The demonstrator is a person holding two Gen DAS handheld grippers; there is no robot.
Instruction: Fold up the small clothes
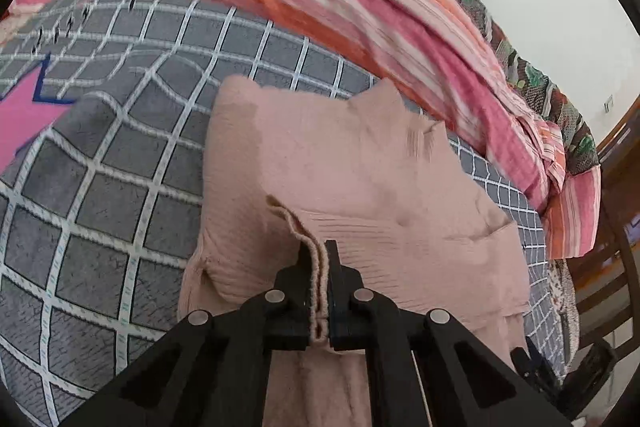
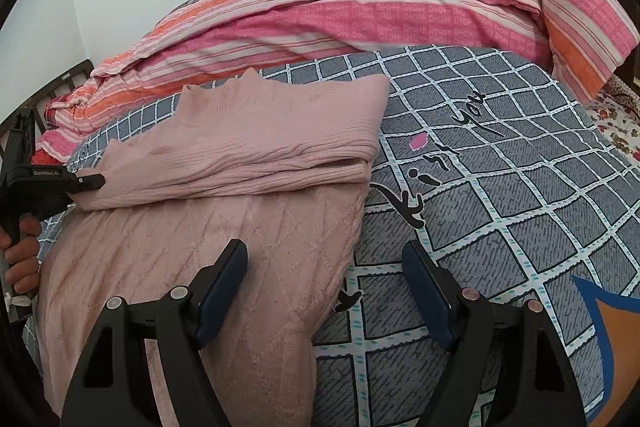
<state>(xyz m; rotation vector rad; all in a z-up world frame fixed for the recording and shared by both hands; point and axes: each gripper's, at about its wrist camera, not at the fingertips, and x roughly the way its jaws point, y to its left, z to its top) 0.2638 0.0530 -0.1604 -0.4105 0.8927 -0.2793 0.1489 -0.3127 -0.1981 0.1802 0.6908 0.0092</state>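
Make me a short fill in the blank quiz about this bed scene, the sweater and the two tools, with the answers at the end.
1. The left tool is shut on the edge of the pink ____.
2. The right tool has its jaws ____, gripping nothing.
3. The sweater lies on a grey ____ blanket.
4. Behind it lies a pink and orange ____ quilt.

Answers: sweater; open; checked; striped
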